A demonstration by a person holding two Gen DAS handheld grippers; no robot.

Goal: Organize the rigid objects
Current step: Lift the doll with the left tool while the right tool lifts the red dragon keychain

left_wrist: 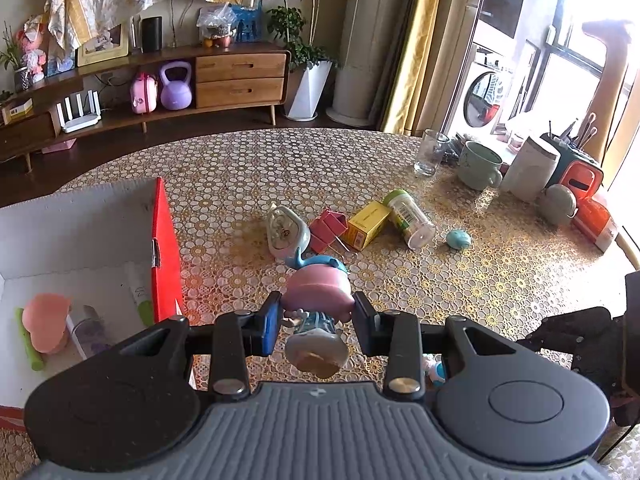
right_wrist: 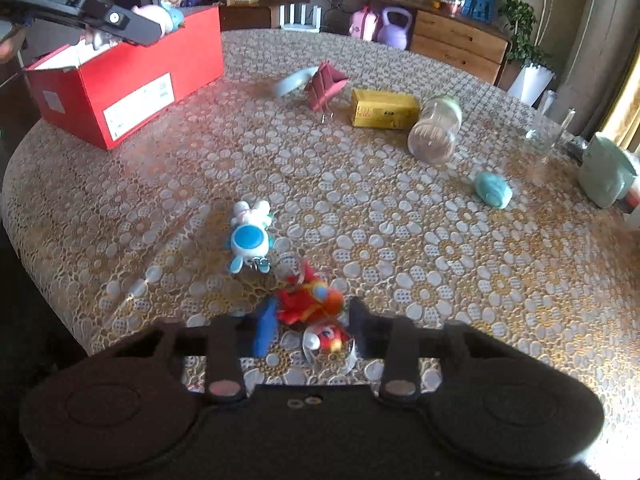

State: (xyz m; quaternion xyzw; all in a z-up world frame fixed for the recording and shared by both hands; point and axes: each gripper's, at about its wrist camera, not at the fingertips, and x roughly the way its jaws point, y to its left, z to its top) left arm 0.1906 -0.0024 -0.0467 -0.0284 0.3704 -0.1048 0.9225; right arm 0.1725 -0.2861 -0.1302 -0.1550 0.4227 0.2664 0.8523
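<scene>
Figurine (left_wrist: 318, 300) sits between the left gripper (left_wrist: 316, 320) jaws; box (left_wrist: 166, 240) to its left, jar (left_wrist: 408, 218) beyond on the bench (left_wrist: 480, 280).

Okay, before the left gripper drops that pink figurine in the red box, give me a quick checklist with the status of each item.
1. Left gripper shut on the pink figurine: ok.
2. Red box open at the top: ok.
3. Figurine above the box opening: cannot tell; right view puts it near the rim.
4. Free space on the box floor: ok.
5. Right gripper well clear of the box: ok.
6. Right gripper's hold on the red toy: cannot tell, blurred.
</scene>
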